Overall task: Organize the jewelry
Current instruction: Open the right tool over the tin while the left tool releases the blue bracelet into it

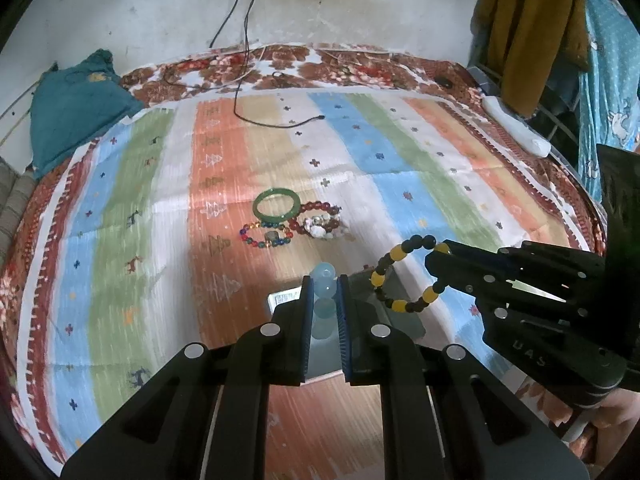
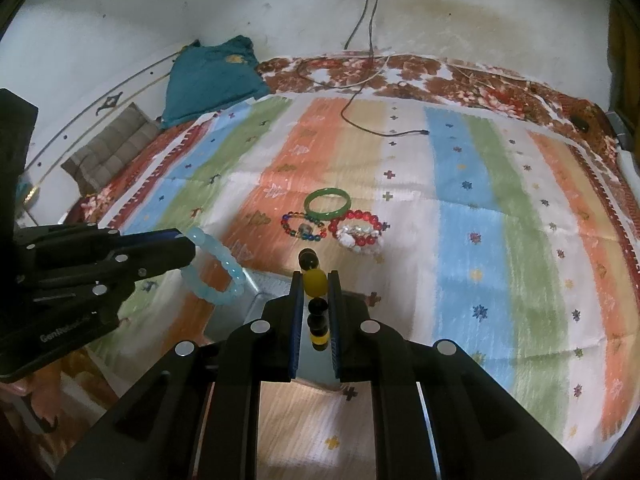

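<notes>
My left gripper (image 1: 325, 283) is shut on a pale blue bead bracelet (image 1: 322, 273), which stands up between its pads. The right wrist view shows the same bracelet (image 2: 233, 274) hanging as a loop from the left gripper (image 2: 191, 247). My right gripper (image 2: 315, 276) is shut on a yellow and black bead bracelet (image 2: 308, 257); from the left wrist its loop (image 1: 396, 250) dangles from the right gripper (image 1: 434, 255). Both bracelets hover over a grey box (image 2: 262, 294). Farther on, a green bangle (image 1: 277, 205), a multicoloured bracelet (image 1: 265, 237) and a red bracelet (image 1: 320, 214) lie together.
A striped cloth (image 1: 380, 152) covers the bed. A black cable (image 1: 280, 120) trails across its far part. A teal pillow (image 1: 76, 108) lies at the far left, a white power strip (image 1: 516, 128) at the right edge, and clothes (image 1: 532, 28) hang beyond it.
</notes>
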{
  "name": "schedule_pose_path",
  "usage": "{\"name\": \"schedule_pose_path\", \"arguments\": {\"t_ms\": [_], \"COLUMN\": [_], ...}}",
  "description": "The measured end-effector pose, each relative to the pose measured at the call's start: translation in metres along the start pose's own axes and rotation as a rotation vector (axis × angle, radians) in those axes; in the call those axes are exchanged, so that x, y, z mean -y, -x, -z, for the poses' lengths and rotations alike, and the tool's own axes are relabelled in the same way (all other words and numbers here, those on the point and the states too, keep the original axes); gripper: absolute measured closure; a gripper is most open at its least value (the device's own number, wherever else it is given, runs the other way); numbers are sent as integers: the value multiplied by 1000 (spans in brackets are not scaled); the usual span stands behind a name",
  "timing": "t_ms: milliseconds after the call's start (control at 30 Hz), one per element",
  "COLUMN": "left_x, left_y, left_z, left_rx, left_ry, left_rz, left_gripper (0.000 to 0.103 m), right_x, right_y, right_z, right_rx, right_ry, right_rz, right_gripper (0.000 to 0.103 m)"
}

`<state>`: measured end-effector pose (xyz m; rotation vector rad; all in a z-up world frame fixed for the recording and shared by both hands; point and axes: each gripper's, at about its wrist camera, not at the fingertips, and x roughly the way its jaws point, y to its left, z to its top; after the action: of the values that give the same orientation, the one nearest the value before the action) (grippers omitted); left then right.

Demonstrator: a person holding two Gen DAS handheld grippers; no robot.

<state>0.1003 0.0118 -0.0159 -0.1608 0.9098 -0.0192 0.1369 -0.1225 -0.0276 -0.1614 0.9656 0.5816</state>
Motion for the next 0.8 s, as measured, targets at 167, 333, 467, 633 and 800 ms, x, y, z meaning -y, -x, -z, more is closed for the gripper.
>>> {"name": "schedule_pose_path", "arguments": {"t_ms": [167, 333, 467, 633, 800], "left_x": [-1, -10, -18, -23, -28], "left_y": [0, 0, -2, -8, -17], "left_z": [3, 2, 0, -3, -7], "left_rx": [-9, -6, -8, -21, -38], "left_ry": [22, 59, 86, 96, 103], "left_rz": [-5, -36, -50, -77, -103], "left_gripper": [86, 81, 73, 64, 56], "right_x": [4, 12, 17, 23, 28], "right_y": [-1, -5, -10, -16, -23], "right_z": [-1, -2, -3, -4, -9], "right_rx": [-7, -27, -45, -69, -90], "right_ry": [-21, -43, -56, -66, -73], "right_rz": [37, 62, 72, 85, 99], "right_gripper": [75, 65, 64, 60, 53]}}
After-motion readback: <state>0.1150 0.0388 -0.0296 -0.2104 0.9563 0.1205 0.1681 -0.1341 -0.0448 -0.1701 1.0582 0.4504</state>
